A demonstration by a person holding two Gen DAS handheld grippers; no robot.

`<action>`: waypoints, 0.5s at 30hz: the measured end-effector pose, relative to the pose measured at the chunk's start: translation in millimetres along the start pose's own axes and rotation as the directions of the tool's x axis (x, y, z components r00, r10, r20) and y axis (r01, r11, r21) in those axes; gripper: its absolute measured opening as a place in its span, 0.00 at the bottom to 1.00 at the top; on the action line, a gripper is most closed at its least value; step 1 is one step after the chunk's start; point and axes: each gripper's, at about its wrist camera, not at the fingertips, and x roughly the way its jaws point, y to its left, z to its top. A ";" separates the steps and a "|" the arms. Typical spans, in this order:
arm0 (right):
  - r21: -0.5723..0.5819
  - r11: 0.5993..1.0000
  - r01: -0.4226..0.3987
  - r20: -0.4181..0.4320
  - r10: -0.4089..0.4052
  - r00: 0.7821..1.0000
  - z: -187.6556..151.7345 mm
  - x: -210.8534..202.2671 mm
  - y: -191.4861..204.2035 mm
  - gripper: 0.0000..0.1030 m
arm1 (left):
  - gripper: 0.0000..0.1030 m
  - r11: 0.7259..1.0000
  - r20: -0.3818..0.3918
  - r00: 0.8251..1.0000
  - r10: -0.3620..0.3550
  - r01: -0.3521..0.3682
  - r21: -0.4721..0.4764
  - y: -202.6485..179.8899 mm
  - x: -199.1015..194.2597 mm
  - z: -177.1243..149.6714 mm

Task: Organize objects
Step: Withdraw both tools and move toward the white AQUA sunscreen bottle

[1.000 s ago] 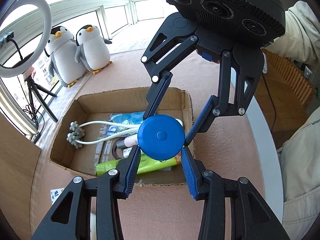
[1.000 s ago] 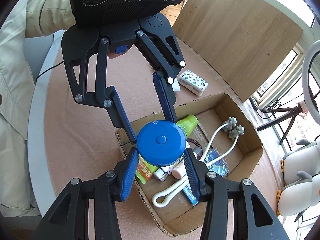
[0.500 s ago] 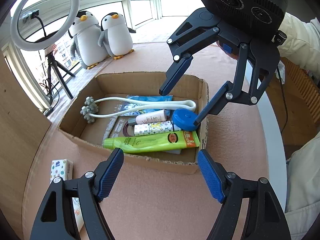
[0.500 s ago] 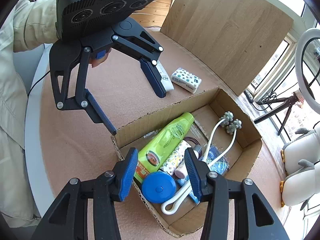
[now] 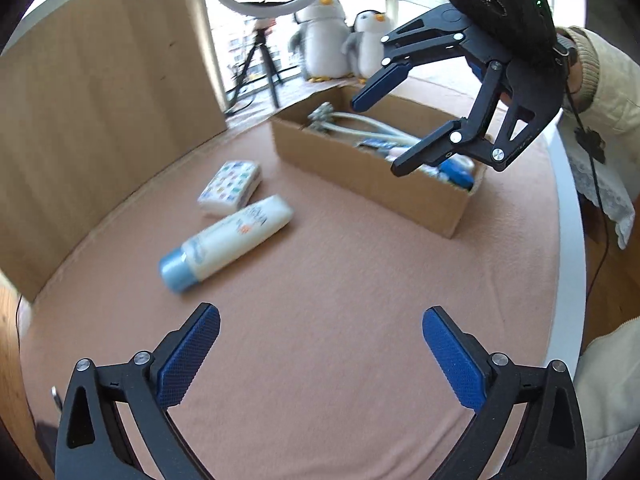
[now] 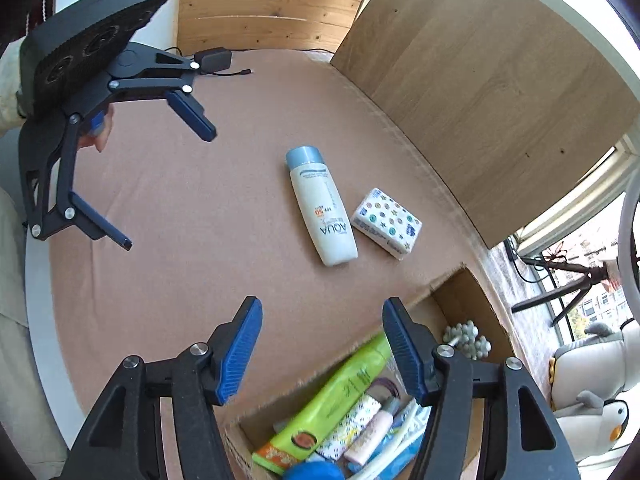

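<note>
Both tools are wide apart at the fingers and hold nothing. The left tool (image 5: 320,344) hangs above the bare part of the round counter with the pinkish-brown cloth (image 5: 340,280), well apart from the things on it. The right tool (image 6: 322,344) is above the near edge of the open brown cardboard box (image 6: 460,292), with its blue pads over the box wall.

Outside the box, on the cloth, lies a white plastic bottle with a light blue cap (image 6: 322,208), flat on its side. Just beside it, near its bottom end, lies a small white tissue pack with coloured dots (image 6: 386,222); whether they touch I cannot tell.

Inside the box I see a lime green tube (image 6: 340,396) lying at a slant, a round blue disc-shaped case (image 6: 314,472) at the near corner, a small pale pink bottle (image 6: 370,438), and a white looped massager with grey knobs (image 6: 468,338).

Two plush penguins (image 5: 340,40) stand behind the box near the window.
</note>
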 end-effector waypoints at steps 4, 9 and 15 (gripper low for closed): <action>-0.101 0.995 -0.024 -0.136 0.010 0.991 40.0 54.6 6.9 0.57 | 1.00 0.984 -0.040 0.995 0.096 -0.101 -0.148 28.7 -17.1 -35.2; -0.100 0.993 -0.063 -0.262 0.035 0.965 61.2 114.5 -10.4 0.57 | 1.00 0.932 -0.047 0.990 0.133 -0.141 -0.335 51.4 -42.5 -73.5; -0.056 0.992 -0.117 -0.322 0.093 0.942 65.6 139.9 -15.9 0.56 | 1.00 0.882 -0.080 0.986 0.144 -0.165 -0.441 64.5 -59.0 -105.0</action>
